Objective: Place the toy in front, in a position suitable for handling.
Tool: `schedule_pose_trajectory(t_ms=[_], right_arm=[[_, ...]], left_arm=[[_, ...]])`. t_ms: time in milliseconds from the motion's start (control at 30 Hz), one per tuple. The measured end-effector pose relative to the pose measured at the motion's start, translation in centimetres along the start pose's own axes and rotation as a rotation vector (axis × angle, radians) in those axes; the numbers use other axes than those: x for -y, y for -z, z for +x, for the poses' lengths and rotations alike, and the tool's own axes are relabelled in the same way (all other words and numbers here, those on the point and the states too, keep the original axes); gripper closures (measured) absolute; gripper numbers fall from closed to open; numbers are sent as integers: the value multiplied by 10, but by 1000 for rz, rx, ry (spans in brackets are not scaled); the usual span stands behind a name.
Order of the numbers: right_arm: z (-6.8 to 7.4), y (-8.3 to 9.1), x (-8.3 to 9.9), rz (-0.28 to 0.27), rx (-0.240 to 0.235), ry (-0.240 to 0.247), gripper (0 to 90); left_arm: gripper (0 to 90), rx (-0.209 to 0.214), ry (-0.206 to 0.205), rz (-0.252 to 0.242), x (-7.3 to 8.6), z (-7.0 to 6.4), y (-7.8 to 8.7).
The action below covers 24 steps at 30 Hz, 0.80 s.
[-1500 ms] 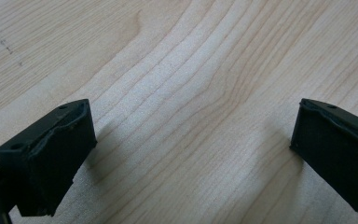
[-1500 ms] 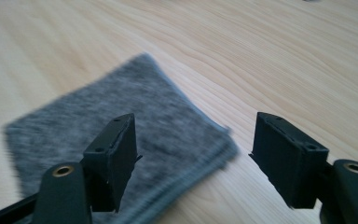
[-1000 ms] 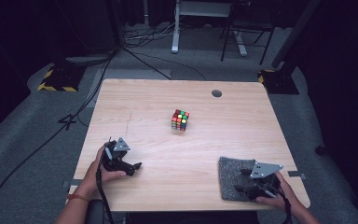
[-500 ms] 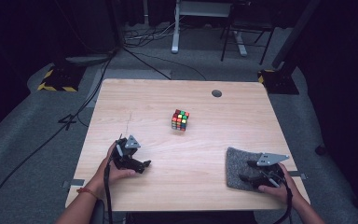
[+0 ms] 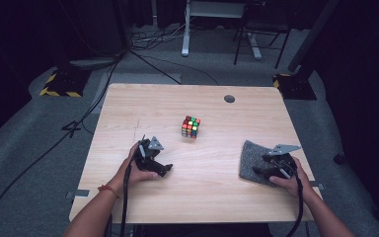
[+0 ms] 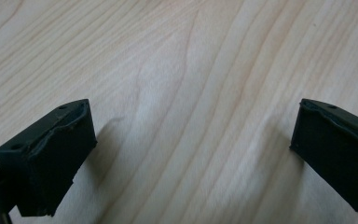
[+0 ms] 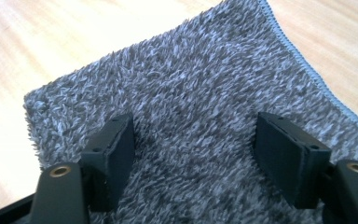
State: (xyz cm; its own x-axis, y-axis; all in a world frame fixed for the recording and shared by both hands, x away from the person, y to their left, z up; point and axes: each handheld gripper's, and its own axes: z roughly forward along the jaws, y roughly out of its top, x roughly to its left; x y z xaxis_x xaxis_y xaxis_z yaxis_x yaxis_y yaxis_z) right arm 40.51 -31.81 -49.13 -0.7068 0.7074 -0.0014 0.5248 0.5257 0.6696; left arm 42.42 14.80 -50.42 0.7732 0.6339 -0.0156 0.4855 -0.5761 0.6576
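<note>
A scrambled colour cube (image 5: pixel 191 126) stands near the middle of the light wooden table (image 5: pixel 192 101). At the right front lies a folded grey fluffy cloth (image 5: pixel 252 159) (image 7: pixel 205 107). My right gripper (image 5: pixel 260 172) (image 7: pixel 193 154) hovers just over the cloth, jaws open, with nothing but pile between them. My left gripper (image 5: pixel 165 169) (image 6: pixel 191 149) is held low over bare wood at the left front, jaws wide open and empty, a hand's width short of the cube.
A dark round cable hole (image 5: pixel 229 98) sits near the table's far edge. Beyond the table are cables on the grey floor (image 5: pixel 29 128), a desk leg (image 5: pixel 185 29) and yellow-black striped bases (image 5: pixel 59 85).
Both hands have moved forward from the front edge. The left gripper slid right toward the centre; the right gripper advanced onto the cloth.
</note>
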Motion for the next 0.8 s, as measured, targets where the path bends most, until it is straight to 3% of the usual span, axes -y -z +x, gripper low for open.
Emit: schedule_pose_trajectory(t_ms=[167, 333, 433, 467, 500, 533, 600, 633, 700, 800], right_arm=[[0, -3, -4, 5, 17, -11, 290], [1, -3, 4, -52, 22, -30, 291], [1, -3, 4, -55, 28, -29, 290], [1, -3, 4, -55, 28, -29, 290], [1, -3, 5, -59, 24, -29, 290], [1, -3, 5, -61, 25, -29, 290], [1, -3, 6, -67, 25, -30, 290], [1, -3, 6, -72, 25, -30, 290], [1, -3, 9, -89, 28, -28, 290], [2, -3, 10, -95, 30, -26, 290]], left_arm=[[3, -5, 8, -6, -14, 1, -13], [7, -7, 3, -6, -29, -1, -25], [145, -28, -4, -42, -34, -5, -28], [145, -43, -19, -57, -36, -7, -29], [166, -112, -38, -66, -42, -12, -32], [163, -126, -40, -66, -44, -13, -34], [174, -118, -43, -60, -47, -13, -36], [156, -56, 7, -31, -56, -9, -40], [159, 14, 56, -44, -63, -4, -41], [158, -13, 58, -72, -69, -4, -42]])
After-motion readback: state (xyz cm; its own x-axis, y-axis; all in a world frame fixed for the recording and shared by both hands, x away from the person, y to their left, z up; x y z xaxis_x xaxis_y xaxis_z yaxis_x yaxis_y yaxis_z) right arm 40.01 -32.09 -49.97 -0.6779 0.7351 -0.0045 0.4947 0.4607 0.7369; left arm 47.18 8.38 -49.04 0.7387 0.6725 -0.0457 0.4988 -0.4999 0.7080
